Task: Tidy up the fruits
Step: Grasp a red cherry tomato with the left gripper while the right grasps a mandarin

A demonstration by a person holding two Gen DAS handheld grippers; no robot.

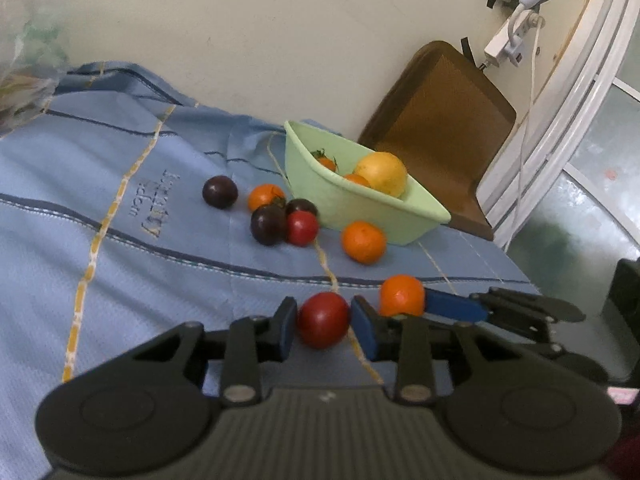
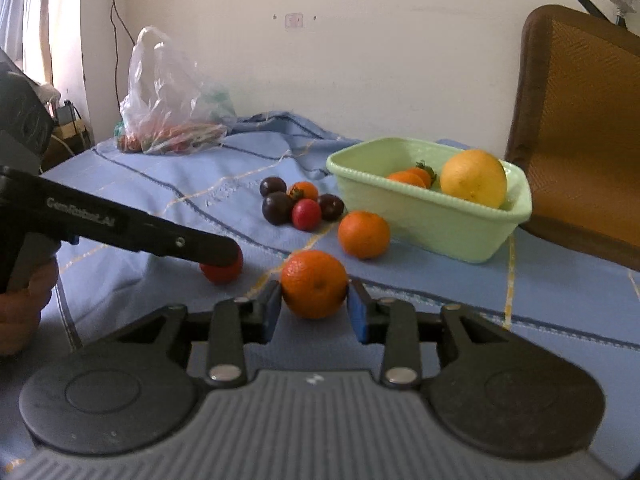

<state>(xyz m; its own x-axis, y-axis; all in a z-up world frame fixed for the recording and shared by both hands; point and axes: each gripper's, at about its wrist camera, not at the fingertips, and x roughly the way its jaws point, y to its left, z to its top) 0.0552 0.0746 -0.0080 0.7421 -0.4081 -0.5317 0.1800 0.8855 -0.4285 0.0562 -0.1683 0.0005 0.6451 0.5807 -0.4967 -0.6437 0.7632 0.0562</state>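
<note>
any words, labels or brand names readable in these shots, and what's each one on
"GenRobot_AI", blurred but just legible: on the side of the left claw, right wrist view.
Embroidered lettering on the blue cloth, seen upside down in the left wrist view: too blurred to read.
Small pinkish sticker on the wall: too small to read.
Plastic bag: no print legible.
Green basket and fruit: no text.

Glossy plastic basin (image 2: pixel 416 224), woven cloth (image 2: pixel 168 184), seemingly crinkled plastic bag (image 2: pixel 168 92)
</note>
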